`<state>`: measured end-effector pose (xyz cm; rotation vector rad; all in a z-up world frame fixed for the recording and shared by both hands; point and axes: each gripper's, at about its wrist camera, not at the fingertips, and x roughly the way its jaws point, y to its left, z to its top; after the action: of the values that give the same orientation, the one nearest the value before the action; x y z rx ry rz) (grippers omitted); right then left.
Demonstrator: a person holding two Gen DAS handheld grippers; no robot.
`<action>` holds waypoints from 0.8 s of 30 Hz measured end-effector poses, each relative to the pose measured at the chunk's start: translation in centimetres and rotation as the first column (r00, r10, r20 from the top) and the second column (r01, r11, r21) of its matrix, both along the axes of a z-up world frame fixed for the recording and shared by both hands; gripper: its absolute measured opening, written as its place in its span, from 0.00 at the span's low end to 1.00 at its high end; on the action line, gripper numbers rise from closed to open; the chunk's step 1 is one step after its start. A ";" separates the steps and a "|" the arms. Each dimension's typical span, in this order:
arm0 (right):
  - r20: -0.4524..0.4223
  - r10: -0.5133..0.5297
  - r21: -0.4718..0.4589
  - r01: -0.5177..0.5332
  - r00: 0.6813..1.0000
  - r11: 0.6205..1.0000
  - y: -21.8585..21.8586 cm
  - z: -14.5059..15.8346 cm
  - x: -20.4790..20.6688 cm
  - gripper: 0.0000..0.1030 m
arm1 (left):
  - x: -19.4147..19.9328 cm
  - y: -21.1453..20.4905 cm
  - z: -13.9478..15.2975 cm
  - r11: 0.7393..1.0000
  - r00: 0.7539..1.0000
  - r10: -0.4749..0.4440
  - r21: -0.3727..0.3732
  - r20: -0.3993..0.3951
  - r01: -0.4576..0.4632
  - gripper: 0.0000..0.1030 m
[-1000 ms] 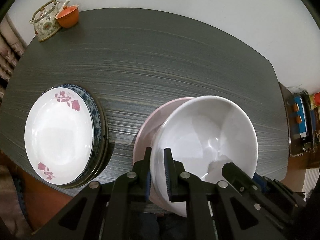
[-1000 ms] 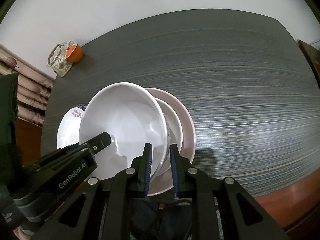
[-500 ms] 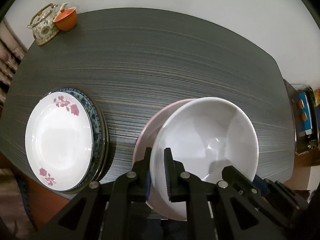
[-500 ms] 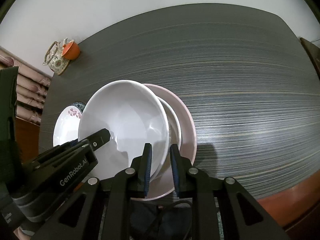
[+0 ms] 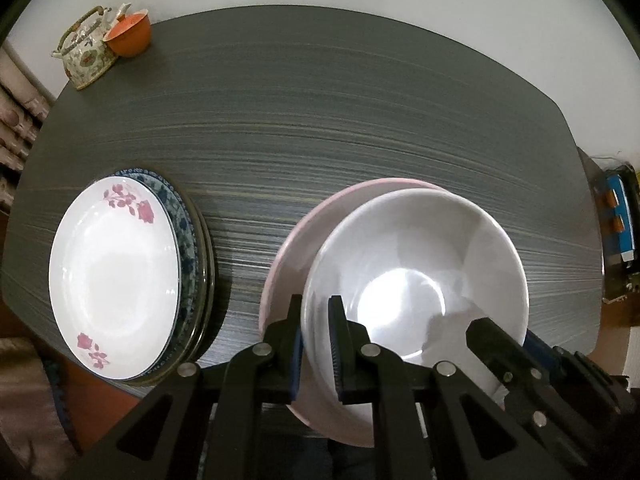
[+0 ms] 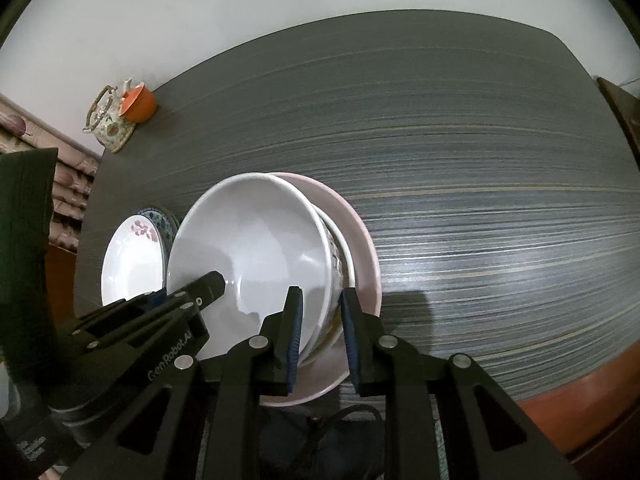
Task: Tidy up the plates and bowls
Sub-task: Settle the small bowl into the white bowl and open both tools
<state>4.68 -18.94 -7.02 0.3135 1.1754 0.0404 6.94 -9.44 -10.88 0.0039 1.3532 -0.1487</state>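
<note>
The white bowl sits in another bowl on the pink plate; my left gripper clamps its rim, my right gripper has jaws apart. The plates are stacked; only releasing remains, I think.

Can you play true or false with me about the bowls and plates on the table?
1. The big white bowl sits in a stack on the pink plate. True.
2. The left tongs pinch the white bowl's rim. True.
3. The right tongs are shut tight on the rim. False: they are open, one finger on each side of the rim.
4. The rose plate lies alone on the table. False: it tops a stack, with a blue patterned plate under it.
5. The orange cup stands beside the teapot at a far corner. True.
6. The orange cup sits inside the white bowl. False: the bowl is empty.
</note>
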 end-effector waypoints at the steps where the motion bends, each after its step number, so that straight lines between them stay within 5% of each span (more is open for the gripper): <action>1: 0.004 0.002 0.002 -0.002 1.000 1.000 0.1 0.1 0.0 0.20 | -0.1 -0.1 0.0 1.000 1.000 -0.001 0.000 0.003 0.001 0.11; 11: 0.008 0.006 0.026 -0.006 1.000 1.000 -0.2 0.1 -0.2 0.24 | -0.5 0.0 0.8 1.000 1.000 -0.012 -0.007 0.023 0.012 0.13; 24: 0.038 -0.001 0.038 0.000 0.999 0.999 -0.5 0.7 -0.9 0.36 | -1.7 0.8 2.0 0.999 0.996 -0.050 -0.016 0.076 0.051 0.28</action>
<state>3.81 -19.47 -6.32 0.3454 1.1375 0.0685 5.21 -8.64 -8.84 0.0283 1.2764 -0.2014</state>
